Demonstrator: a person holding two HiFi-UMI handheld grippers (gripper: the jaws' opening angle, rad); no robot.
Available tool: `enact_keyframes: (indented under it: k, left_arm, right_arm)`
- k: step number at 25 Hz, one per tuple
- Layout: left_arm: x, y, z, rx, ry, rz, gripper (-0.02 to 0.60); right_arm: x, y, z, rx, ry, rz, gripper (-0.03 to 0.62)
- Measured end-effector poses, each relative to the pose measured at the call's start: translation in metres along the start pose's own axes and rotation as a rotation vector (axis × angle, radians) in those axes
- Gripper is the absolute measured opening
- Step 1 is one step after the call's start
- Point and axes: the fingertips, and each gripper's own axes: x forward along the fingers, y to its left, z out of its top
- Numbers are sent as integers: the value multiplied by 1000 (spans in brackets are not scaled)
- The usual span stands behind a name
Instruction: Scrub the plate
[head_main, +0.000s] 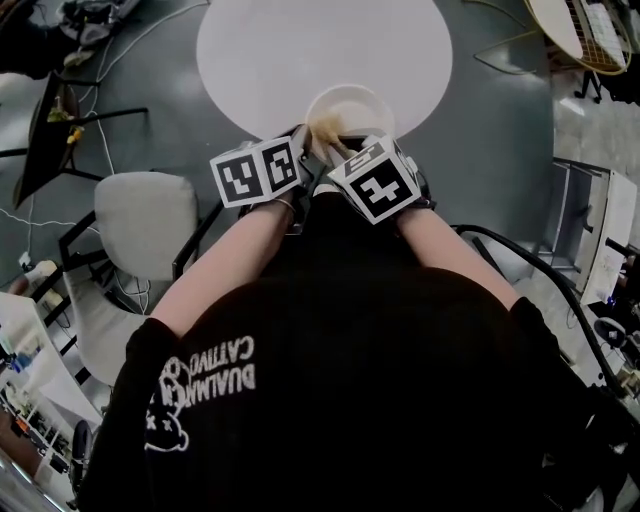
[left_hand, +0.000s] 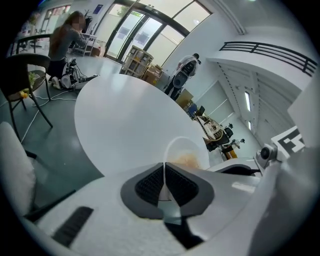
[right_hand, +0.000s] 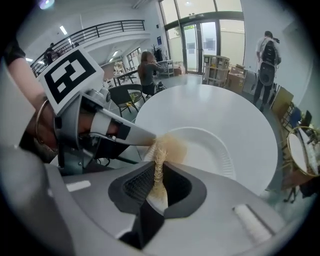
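The plate (head_main: 352, 103) sat at the near edge of the round white table (head_main: 250, 50). The left gripper (left_hand: 164, 181) was clamped on its rim. The right gripper (right_hand: 159, 180) pinched a tan scrubber (right_hand: 159, 164) at the plate's browned side.

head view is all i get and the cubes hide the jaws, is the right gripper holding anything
Observer: Yes, the right gripper is shut on a tan fibrous scrubber.
Operator: and the left
Observer: The left gripper is shut on the plate, at its near rim.
Operator: how close are the two
Observer: In the right gripper view, the left fingertip lies right beside the scrubber's tip, by the brown smear.
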Motion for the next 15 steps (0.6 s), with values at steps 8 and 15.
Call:
enact_keyframes:
  k: [8,15]
  left_arm:
    - [3,2,1,11,16,-4,12]
    - [3,3,3,10,16,-4,12]
  right_arm:
    - [-8,-26,-18,22,47,-50,55]
    - [-15,-45,-25,6,69,-104,57]
